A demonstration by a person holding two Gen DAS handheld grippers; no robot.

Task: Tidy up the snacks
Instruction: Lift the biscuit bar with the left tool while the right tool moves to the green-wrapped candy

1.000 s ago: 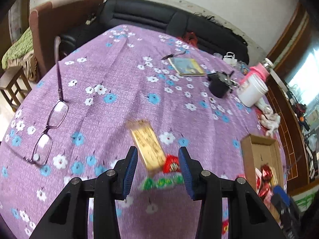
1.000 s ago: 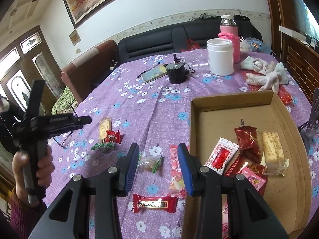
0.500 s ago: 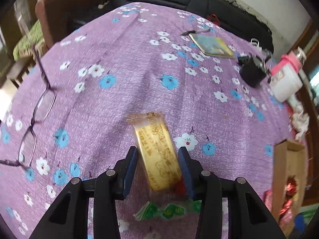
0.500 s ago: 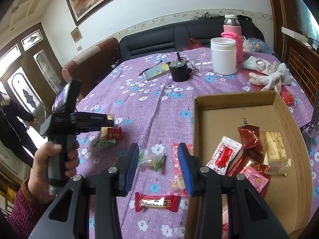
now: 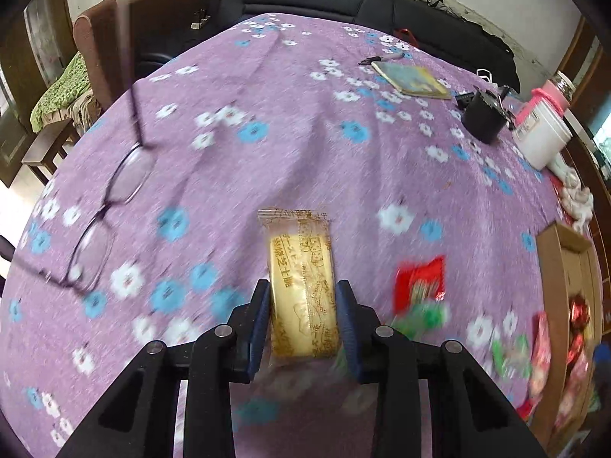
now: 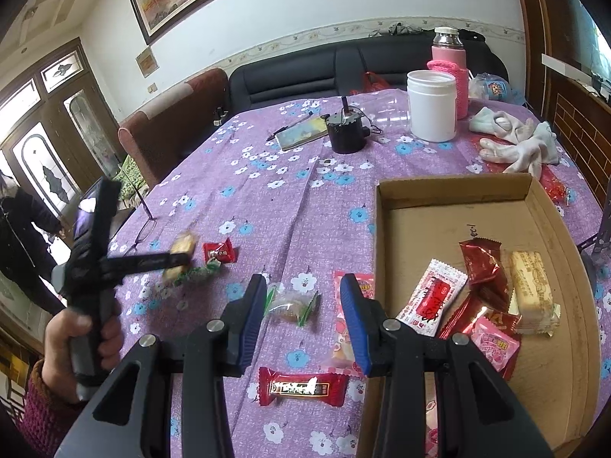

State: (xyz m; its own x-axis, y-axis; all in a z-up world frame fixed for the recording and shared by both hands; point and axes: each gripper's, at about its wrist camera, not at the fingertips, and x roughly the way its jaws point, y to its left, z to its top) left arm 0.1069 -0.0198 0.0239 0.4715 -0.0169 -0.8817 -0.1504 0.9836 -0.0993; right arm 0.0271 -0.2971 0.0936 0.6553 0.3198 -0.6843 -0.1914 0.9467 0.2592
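Two low wrist views, shared tablecloth (image 5: 290, 122).

You have a pair of eyeglasses (image 5: 103, 206) lying on the purple floral tablecloth (image 5: 290, 122), well apart from a notebook (image 5: 412, 82). Near it stand a black cup (image 6: 345, 133) and a white jar (image 6: 431, 105), with a pink-sleeved flask (image 6: 448, 65) behind and white gloves (image 6: 515, 145) beside.

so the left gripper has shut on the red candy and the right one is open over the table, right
Not quite. The left gripper has shut on the gold biscuit pack, as the left wrist view shows; the red candy lies on the cloth beside it. The right gripper is open over the table.
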